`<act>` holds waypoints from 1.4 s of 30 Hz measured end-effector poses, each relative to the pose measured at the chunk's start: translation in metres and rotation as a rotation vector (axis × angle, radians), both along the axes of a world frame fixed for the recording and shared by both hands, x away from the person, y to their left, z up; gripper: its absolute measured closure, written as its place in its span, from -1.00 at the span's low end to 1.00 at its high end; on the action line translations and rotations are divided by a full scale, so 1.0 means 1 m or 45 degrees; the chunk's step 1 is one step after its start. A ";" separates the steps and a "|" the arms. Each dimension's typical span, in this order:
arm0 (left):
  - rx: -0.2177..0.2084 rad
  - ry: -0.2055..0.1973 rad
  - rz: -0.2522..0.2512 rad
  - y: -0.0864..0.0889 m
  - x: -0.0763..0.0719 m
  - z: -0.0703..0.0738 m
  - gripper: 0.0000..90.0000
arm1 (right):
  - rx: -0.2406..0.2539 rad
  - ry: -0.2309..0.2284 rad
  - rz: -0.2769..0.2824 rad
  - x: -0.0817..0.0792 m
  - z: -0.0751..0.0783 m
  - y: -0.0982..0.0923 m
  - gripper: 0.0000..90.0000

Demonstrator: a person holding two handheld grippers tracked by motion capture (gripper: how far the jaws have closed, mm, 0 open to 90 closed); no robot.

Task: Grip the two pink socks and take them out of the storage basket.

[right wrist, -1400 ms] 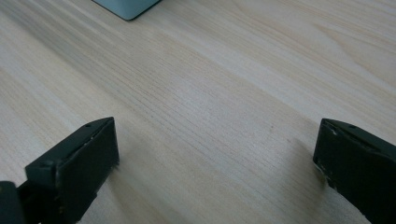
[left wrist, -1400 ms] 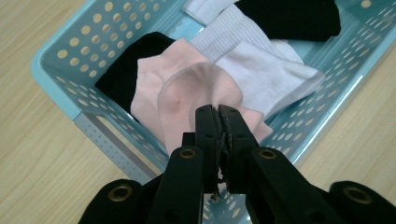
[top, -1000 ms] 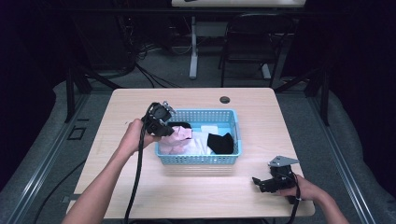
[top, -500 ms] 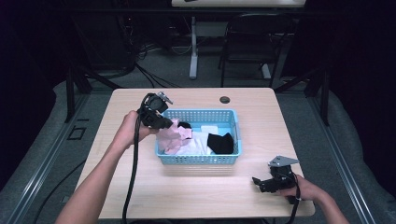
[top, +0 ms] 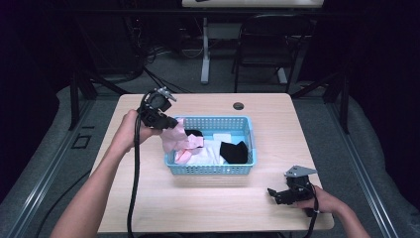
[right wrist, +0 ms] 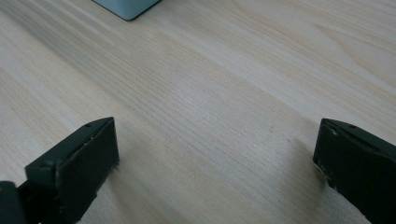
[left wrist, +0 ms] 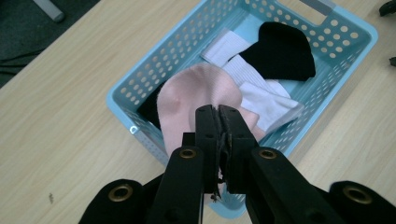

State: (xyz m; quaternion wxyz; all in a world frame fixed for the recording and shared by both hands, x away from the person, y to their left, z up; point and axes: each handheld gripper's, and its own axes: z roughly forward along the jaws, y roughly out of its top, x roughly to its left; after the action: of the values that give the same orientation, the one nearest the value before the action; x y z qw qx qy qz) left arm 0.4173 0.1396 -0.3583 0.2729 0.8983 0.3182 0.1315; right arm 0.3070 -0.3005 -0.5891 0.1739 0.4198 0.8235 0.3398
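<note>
High view: the left hand-held gripper (top: 166, 121) hangs above the basket's (top: 213, 168) left end, jaws pinched tight on the pink sock (top: 174, 140), which droops into the basket. Soft, light and limp, it probably handles best gripped near the cuff. The right hand-held gripper (top: 277, 194) rests wide open on the surface (top: 208, 208), right of the basket.

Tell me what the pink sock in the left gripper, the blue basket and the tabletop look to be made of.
Pink sock: soft knit fabric, matte; it drapes limply from the shut left gripper.
Basket: light blue moulded plastic by the look, smooth, with rows of punched holes in its walls.
Tabletop: pale wood grain, satin; solid wood or laminate cannot be told.
</note>
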 end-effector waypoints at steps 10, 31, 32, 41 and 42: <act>-0.007 -0.029 0.052 0.021 -0.002 0.016 0.92 | -0.001 0.000 0.001 0.000 0.000 0.000 -1.00; -0.001 -0.039 0.220 0.080 -0.004 0.018 0.92 | -0.001 0.000 0.000 0.000 0.000 0.000 -1.00; 0.005 -0.040 0.230 0.082 -0.003 0.018 0.92 | -0.002 0.000 0.001 0.000 0.000 0.000 -1.00; 0.009 0.001 0.334 0.109 0.002 0.000 0.92 | -0.001 0.003 0.000 0.000 0.000 0.000 -1.00; 0.016 0.003 0.338 0.111 0.003 -0.002 0.92 | -0.003 0.001 0.000 0.000 0.000 0.000 -1.00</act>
State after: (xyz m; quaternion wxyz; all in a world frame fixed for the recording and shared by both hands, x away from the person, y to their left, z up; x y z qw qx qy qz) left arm 0.4201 0.2505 -0.3602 0.2472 0.8500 0.4339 0.1675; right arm 0.3070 -0.3005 -0.5890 0.1742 0.4196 0.8240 0.3386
